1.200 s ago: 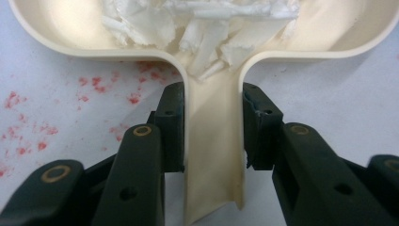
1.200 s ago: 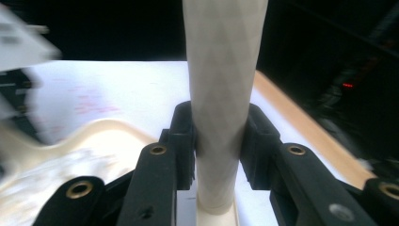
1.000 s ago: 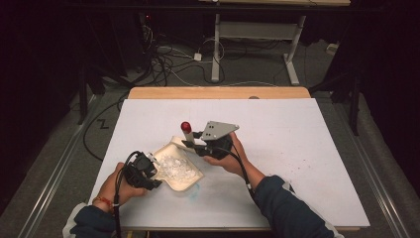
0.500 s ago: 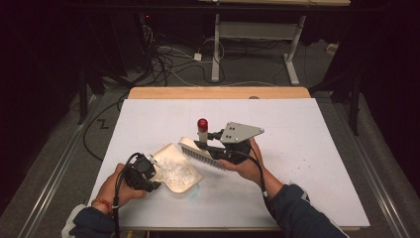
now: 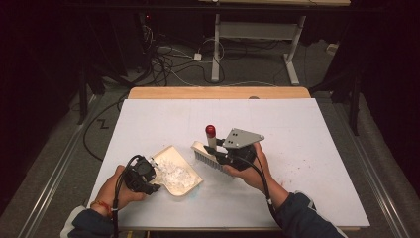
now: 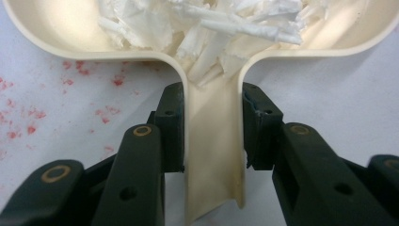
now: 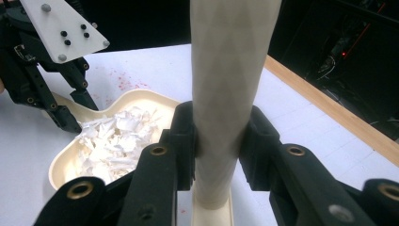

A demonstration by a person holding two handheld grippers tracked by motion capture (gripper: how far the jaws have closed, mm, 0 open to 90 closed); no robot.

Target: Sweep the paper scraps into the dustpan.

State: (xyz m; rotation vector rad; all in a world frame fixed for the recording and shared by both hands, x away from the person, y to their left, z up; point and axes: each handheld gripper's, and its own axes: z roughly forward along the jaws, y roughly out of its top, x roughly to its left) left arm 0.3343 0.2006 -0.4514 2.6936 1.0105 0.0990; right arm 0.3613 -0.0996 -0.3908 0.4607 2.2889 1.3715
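The left gripper (image 5: 148,177) pinches the flat handle of the cream dustpan (image 5: 184,171), jaws pressed on either side of it in the left gripper view, and the pan sits on the white table (image 5: 307,129) with its heap of white paper shreds (image 5: 173,173) inside. The right gripper (image 5: 222,153) is clamped around the cream handle of the hand brush (image 5: 207,151), which stands upright with its red cap on top and its bristle head low, just beside the pan's far right edge but apart from it. The relation that matters: the pan's open mouth appears to face the brush, though the high view is too small to be sure, so the brush lies to the right of the shreds, its head's long axis roughly along that lip. The right hand is the nearer one to any stray bits on the table.
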